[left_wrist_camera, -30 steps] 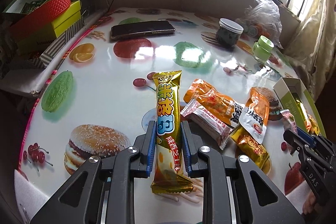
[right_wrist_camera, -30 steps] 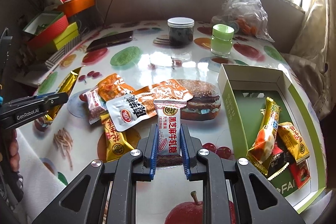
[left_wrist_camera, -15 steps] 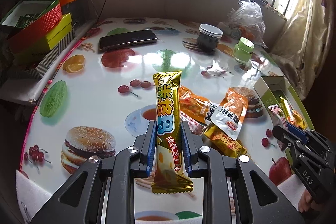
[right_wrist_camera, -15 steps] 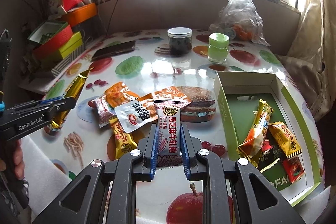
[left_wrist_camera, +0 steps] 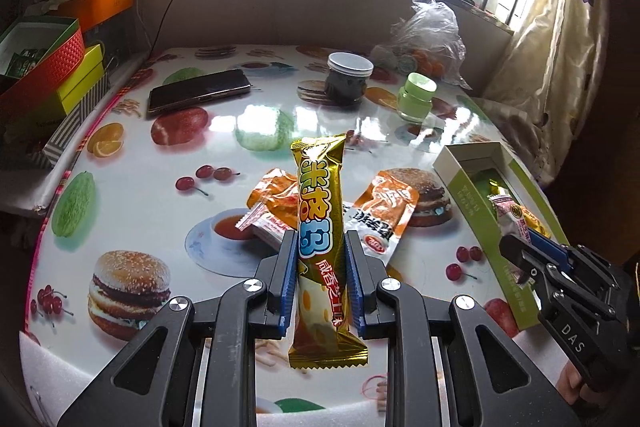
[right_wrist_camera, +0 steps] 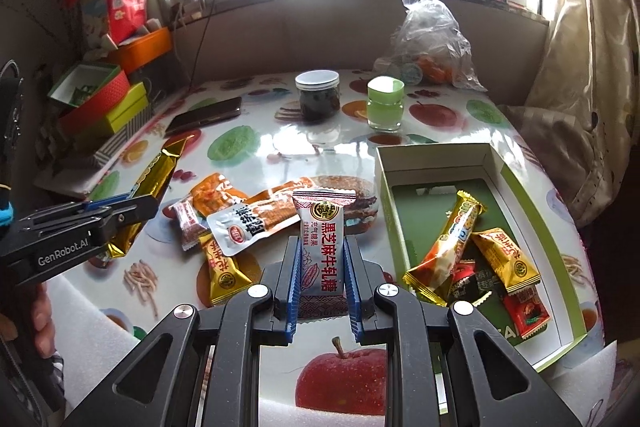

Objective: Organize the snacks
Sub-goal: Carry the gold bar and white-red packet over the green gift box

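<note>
Fingers of the left gripper clamp a gold snack bar; the right gripper clamps a white candy packet, both above the desk. Risk: slippery wrappers sliding out before the green box.

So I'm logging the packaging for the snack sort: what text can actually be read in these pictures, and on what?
"GenRobot.AI": side of the left gripper.
"DAS": side of the right gripper.
"黑芝麻牛轧糖": white candy packet clamped in the right gripper.
"咸香芝士味": gold snack bar clamped in the left gripper.
"FA": cut off, on the green box.
Print on the loose packets, the box side and the red bag: too small or blurred.
</note>
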A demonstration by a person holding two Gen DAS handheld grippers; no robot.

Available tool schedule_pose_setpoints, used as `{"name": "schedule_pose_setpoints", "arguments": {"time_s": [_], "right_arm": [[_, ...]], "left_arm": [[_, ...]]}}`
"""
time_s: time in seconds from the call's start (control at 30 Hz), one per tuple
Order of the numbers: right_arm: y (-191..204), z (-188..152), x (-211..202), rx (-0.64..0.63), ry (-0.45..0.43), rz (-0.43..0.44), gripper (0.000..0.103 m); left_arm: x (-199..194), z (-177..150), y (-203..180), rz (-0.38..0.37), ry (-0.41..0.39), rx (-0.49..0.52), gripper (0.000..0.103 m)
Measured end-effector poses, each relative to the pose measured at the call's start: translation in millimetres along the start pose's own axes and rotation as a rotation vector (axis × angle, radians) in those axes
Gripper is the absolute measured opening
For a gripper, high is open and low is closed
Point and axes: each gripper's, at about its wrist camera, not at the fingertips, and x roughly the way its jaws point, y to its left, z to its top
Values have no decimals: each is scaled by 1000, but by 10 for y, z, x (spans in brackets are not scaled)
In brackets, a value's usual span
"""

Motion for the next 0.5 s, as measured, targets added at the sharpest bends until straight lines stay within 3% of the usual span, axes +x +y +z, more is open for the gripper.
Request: {"name": "schedule_pose_setpoints", "arguments": {"time_s": [0.5], "right_arm": [[-451,-51,-198,75,-20,-69,19]], "left_arm": [[131,63,-564,-78,20,69,24]]}}
